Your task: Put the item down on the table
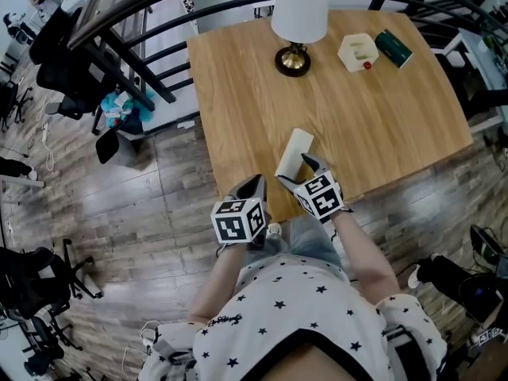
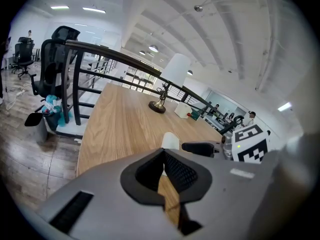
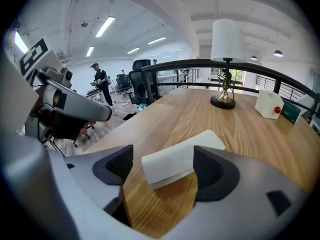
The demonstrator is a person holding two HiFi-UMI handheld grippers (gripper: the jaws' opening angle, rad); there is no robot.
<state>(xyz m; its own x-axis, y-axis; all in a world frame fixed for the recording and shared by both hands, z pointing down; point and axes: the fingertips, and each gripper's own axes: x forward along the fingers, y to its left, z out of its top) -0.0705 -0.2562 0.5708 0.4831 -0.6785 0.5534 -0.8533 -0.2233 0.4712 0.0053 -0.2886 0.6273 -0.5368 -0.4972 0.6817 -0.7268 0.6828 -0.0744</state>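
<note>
A white folded item (image 1: 294,153) lies flat on the wooden table (image 1: 381,117) near its front edge. My right gripper (image 1: 295,171) stands open around the item's near end. In the right gripper view the item (image 3: 180,161) rests on the wood between the wide-spread jaws of the right gripper (image 3: 162,169), with a gap on the left side. My left gripper (image 1: 252,187) hovers at the table's front edge, just left of the item. In its own view the left gripper (image 2: 164,156) is shut with nothing in it, and the item (image 2: 170,140) shows just beyond.
A lamp (image 1: 298,22) with a white shade stands at the table's far side. Right of it are a white box (image 1: 357,51) and a green box (image 1: 394,48). A dark railing (image 1: 159,6) runs behind the table. Office chairs (image 1: 63,70) stand to the left.
</note>
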